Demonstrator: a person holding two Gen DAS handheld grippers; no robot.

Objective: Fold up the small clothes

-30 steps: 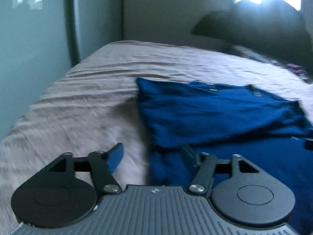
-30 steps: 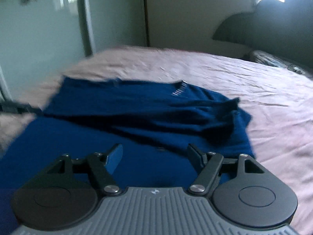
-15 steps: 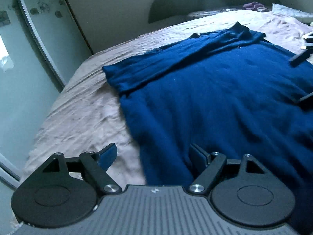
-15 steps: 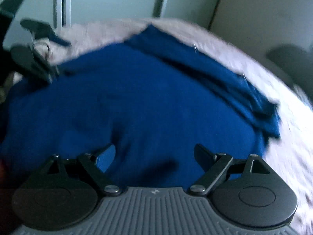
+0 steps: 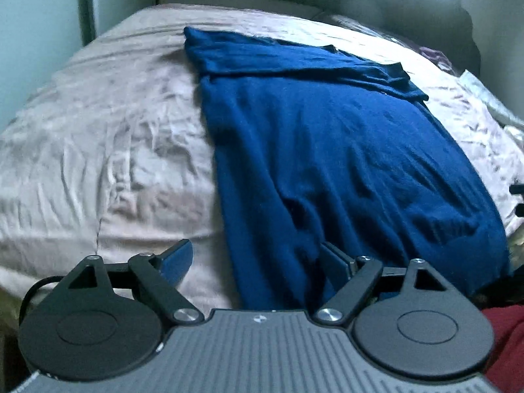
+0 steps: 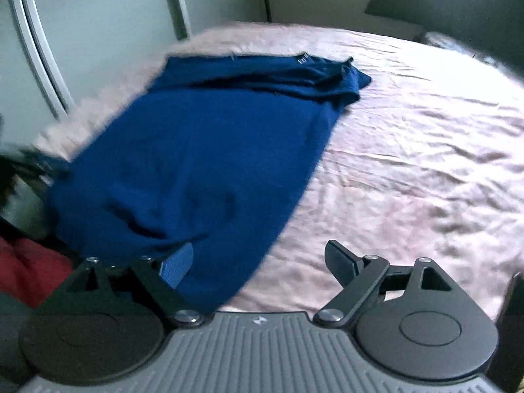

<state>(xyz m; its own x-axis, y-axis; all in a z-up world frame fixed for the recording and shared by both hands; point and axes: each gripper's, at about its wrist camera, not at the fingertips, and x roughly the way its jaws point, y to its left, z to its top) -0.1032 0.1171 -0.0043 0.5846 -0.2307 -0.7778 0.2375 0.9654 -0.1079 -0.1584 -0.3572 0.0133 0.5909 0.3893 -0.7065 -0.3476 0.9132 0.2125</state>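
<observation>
The blue garment lay spread along the pink bed, its far end already doubled over into a thick band and its near hem hanging at the bed's front edge. The left gripper hovered over the garment's near left corner and the right gripper over its near right corner; both had fingers spread wide with nothing pinched between them. The left gripper's fingers had just been opening; the right's opened earlier in the second. The likely trouble from here was a shallow bite: closing on only 1 layer, or on the bedsheet beside the garment, would drag the cloth askew and spoil the fold. Uneven lifting by the 2 grippers would skew the hem too. Against the frames 1 second ago, both views had pulled back toward the garment's near hem, so more of the garment showed.
</observation>
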